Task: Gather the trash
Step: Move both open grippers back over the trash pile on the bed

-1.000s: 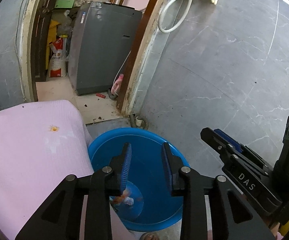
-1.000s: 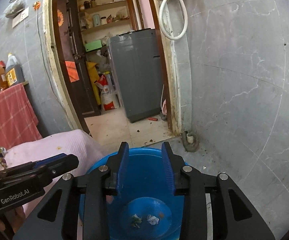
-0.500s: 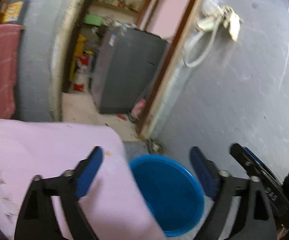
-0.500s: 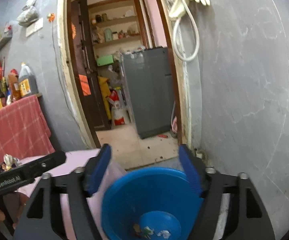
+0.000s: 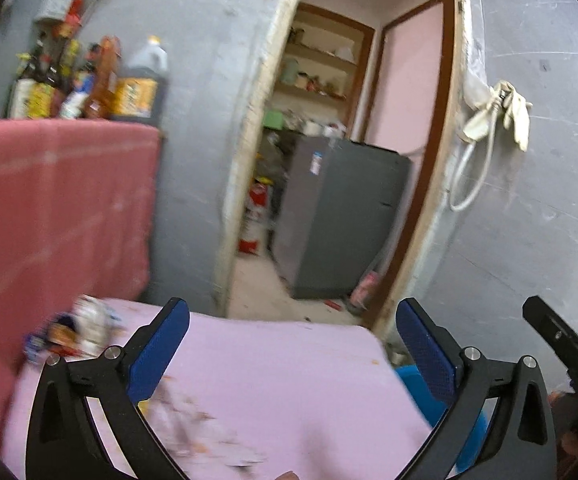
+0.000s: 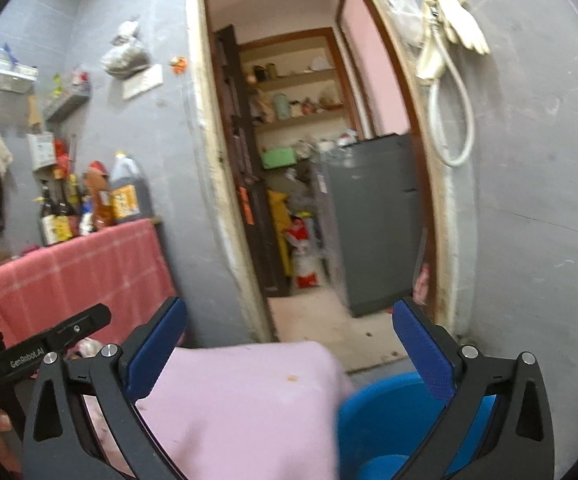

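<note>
My left gripper (image 5: 293,348) is open and empty above a table with a pink cloth (image 5: 281,364). A crumpled pile of wrappers (image 5: 73,330) lies at the table's far left, and small scraps (image 5: 193,420) are strewn on the cloth near the left finger. My right gripper (image 6: 289,350) is open and empty, over the pink cloth (image 6: 241,400) and the blue basin (image 6: 373,424) beside the table. The basin's edge also shows in the left wrist view (image 5: 413,376). The image is motion-blurred.
A red checked cloth (image 5: 53,208) with several bottles (image 5: 89,80) stands behind the table on the left. An open doorway (image 6: 313,200) shows a grey appliance (image 6: 373,220) and shelves. A white hose and gloves (image 6: 449,80) hang on the grey wall.
Both grippers opened wide and swung up and left, away from the blue basin toward the pink table. The scraps dropped earlier lie in the basin; the wrapper pile has come into view.
</note>
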Available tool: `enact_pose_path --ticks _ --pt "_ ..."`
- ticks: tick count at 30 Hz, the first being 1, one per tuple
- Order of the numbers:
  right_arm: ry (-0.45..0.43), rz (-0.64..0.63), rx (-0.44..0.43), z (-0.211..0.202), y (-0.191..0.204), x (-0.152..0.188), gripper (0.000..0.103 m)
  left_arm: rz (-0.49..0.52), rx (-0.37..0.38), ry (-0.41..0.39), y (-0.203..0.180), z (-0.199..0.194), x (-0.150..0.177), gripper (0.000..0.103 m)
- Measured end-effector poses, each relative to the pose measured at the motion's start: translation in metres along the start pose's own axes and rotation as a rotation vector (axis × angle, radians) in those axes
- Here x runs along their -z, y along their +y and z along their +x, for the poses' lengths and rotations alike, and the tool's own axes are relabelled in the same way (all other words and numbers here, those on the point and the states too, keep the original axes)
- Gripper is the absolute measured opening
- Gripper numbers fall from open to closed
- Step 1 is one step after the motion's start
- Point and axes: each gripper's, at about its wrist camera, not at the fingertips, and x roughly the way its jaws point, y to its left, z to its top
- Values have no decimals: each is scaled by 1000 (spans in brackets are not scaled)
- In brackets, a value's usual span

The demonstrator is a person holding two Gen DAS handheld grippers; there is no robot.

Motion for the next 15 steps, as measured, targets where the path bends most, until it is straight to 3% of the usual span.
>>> enact_pose_path --ticks 8,15 --pt "10 -19 -106 18 54 11 103 51 -138 -49 45 -46 15 101" --pt "96 -38 -173 40 87 33 103 41 -213 -9 80 -68 43 101"
